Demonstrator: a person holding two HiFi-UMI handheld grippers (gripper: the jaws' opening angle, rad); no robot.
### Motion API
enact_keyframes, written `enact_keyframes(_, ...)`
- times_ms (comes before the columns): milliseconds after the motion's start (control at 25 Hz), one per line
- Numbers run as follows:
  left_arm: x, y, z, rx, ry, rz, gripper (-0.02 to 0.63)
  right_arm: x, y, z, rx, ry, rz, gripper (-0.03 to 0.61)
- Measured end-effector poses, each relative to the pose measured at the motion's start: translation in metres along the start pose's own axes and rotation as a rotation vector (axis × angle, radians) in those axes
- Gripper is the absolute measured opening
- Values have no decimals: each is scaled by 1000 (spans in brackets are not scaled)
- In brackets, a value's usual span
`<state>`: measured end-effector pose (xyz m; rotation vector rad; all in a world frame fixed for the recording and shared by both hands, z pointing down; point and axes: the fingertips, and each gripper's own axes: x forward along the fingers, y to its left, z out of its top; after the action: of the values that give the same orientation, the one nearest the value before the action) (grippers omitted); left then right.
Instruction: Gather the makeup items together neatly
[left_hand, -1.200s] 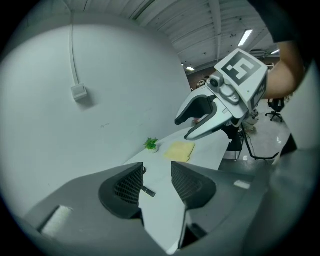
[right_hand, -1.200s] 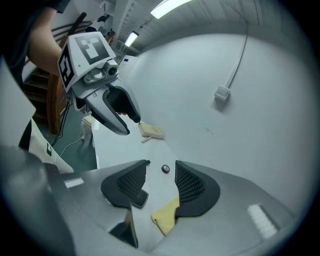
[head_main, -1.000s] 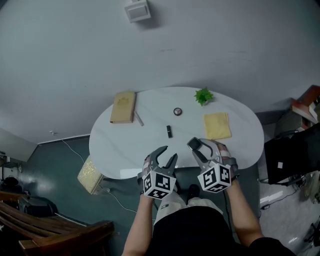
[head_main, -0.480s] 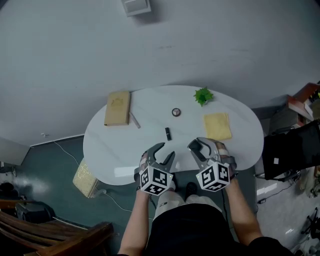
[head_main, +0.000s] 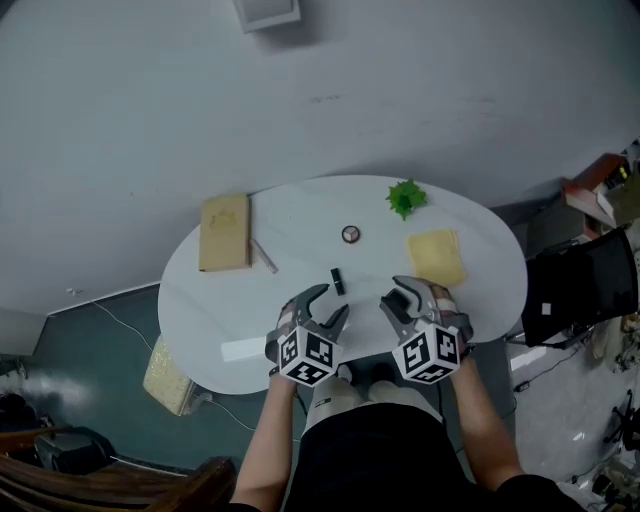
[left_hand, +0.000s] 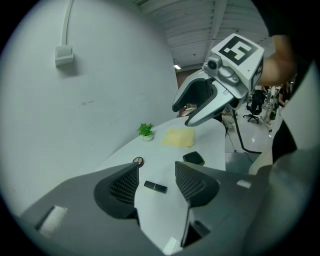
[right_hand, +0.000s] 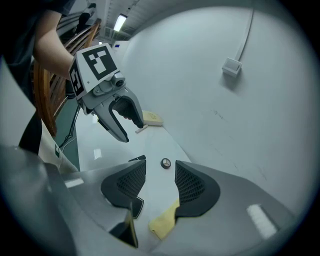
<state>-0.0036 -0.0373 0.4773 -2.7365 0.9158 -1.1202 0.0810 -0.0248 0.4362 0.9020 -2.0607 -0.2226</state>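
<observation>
Left hand-held gripper (head_main: 332, 303), jaws just opening and empty, and right hand-held gripper (head_main: 402, 297), also open and empty, hover over mid-bench (head_main: 230, 310) lipstick tube (head_main: 338, 281), likely light, rigid, slippery; best pinched across its middle.

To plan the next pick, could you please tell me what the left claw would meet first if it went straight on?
Probably the small black tube on the table, ahead of the left claw and framed by its jaws, which have just been opening and hold nothing. Depth is unclear.
</observation>
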Motion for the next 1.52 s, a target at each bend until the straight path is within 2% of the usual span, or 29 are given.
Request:
enact_keyframes(600, 47, 13, -35, 75, 34, -228, 299, 30, 2, -5, 112, 114, -30, 173)
enact_keyframes(1240, 96, 8, -75, 94, 123, -370, 354, 43, 5, -24, 176, 185, -8, 173)
enact_keyframes(1520, 110, 6, -85, 104, 150, -391, 359, 48, 8, -30, 191, 200, 11, 173)
